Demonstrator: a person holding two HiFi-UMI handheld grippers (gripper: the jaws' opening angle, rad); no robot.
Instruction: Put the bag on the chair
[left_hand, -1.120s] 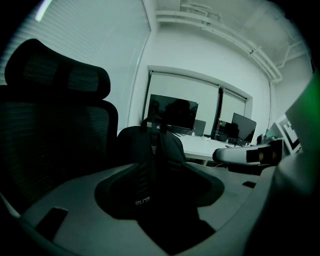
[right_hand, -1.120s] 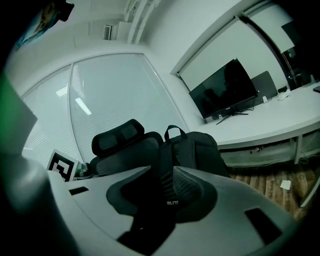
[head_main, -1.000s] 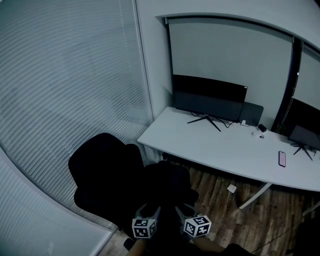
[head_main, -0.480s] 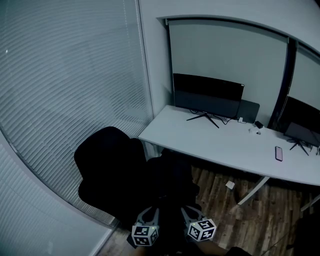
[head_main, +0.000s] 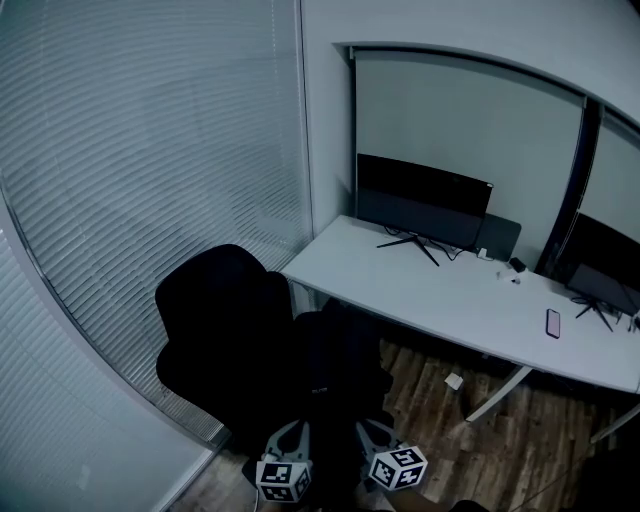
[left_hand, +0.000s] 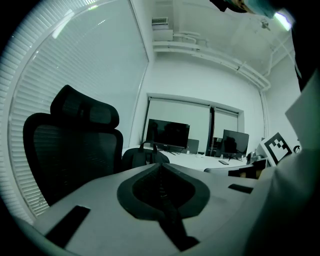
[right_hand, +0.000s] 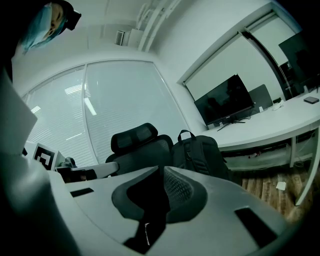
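The black bag (head_main: 338, 362) stands upright at the lower centre of the head view, just right of the chair (head_main: 215, 325). The left hand-held gripper (left_hand: 160, 172) and the right hand-held gripper (right_hand: 161, 176) are both empty with jaws together. The left one's jaws have just closed.

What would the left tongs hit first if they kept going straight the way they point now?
Probably the black backpack, directly beyond the tips of the left tongs, which have just closed on nothing. The chair stands left of that line. Depth is unclear.
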